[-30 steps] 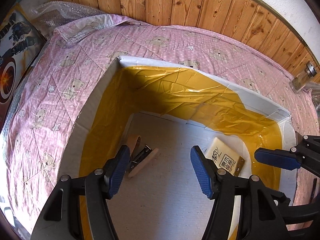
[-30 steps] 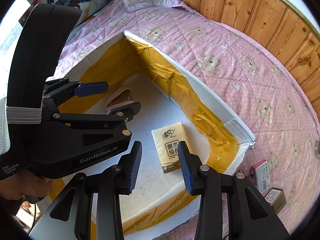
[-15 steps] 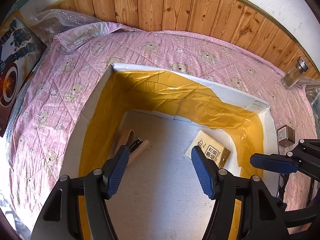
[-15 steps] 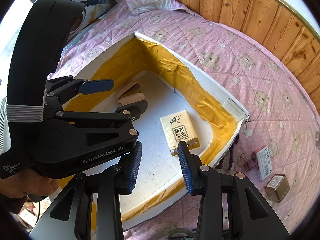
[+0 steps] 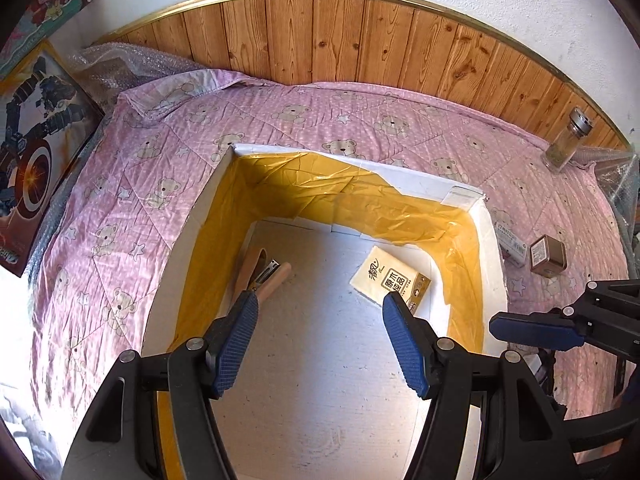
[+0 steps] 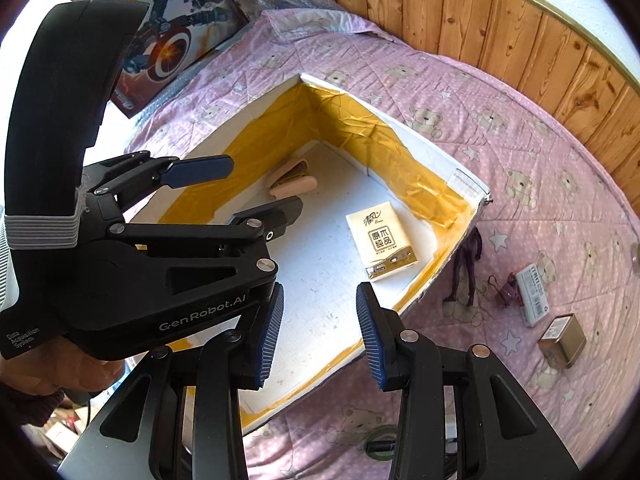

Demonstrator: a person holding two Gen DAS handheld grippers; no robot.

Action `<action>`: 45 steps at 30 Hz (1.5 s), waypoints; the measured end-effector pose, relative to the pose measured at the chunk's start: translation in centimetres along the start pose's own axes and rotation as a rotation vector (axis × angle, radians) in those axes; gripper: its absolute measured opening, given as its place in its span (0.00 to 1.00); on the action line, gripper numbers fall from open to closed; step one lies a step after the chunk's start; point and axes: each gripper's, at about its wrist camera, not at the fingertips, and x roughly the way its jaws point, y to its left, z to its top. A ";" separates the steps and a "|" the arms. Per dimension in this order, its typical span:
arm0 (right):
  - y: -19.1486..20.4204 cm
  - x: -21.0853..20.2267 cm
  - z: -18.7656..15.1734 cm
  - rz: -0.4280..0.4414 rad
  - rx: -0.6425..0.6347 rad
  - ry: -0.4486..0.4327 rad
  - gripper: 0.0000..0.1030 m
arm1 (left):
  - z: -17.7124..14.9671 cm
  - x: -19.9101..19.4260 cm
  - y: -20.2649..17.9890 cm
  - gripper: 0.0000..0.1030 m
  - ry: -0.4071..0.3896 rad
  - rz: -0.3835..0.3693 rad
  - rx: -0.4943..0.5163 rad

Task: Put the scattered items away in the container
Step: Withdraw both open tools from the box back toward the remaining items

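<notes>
Yellow-taped box holds tissue pack, stapler; left gripper, right gripper jaws apart, empty

left tool body read "GenRobot.AI", "Data Acquisition System" | tissue pack read "原木纯品" | white box label unreadable

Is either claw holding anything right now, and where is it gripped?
Nothing is held. The left claw and right claw are both open and empty above the box.
</notes>
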 end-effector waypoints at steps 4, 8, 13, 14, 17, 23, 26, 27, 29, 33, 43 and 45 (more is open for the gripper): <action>0.7 -0.8 -0.8 0.014 0.006 -0.014 0.39 | -0.7 -1.5 -0.4 0.64 -0.015 -0.002 0.005; 1.5 -1.7 -1.9 0.027 0.010 -0.030 0.40 | -1.4 -3.0 -0.7 0.64 -0.033 -0.003 0.009; 2.2 -2.9 -3.3 0.045 0.021 -0.054 0.40 | -2.2 -4.6 -0.9 0.64 -0.052 -0.004 0.016; 2.3 -3.1 -3.6 0.049 0.025 -0.058 0.40 | -2.4 -4.8 -1.0 0.64 -0.055 -0.004 0.018; 2.4 -3.6 -4.6 0.064 0.039 -0.072 0.40 | -3.1 -5.7 -1.3 0.64 -0.063 -0.008 0.024; 2.5 -4.9 -7.1 0.095 0.070 -0.112 0.39 | -4.5 -7.3 -1.8 0.64 -0.081 -0.015 0.026; 2.6 -5.5 -8.4 0.110 0.078 -0.129 0.39 | -5.3 -8.1 -2.3 0.64 -0.092 -0.020 0.032; 2.6 -5.6 -8.8 0.112 0.081 -0.133 0.39 | -5.6 -8.4 -2.5 0.64 -0.097 -0.020 0.036; 2.5 -5.9 -9.6 0.118 0.085 -0.141 0.39 | -6.2 -9.0 -3.0 0.64 -0.107 -0.020 0.043; 2.4 -6.4 -11.2 0.122 0.097 -0.153 0.39 | -7.4 -10.4 -3.7 0.66 -0.151 0.005 0.051; 0.8 -7.4 -15.1 0.160 0.167 -0.198 0.39 | -11.1 -13.3 -7.1 0.69 -0.214 -0.022 0.126; 0.5 -7.4 -16.0 0.165 0.183 -0.203 0.39 | -11.7 -13.7 -7.9 0.69 -0.218 -0.042 0.135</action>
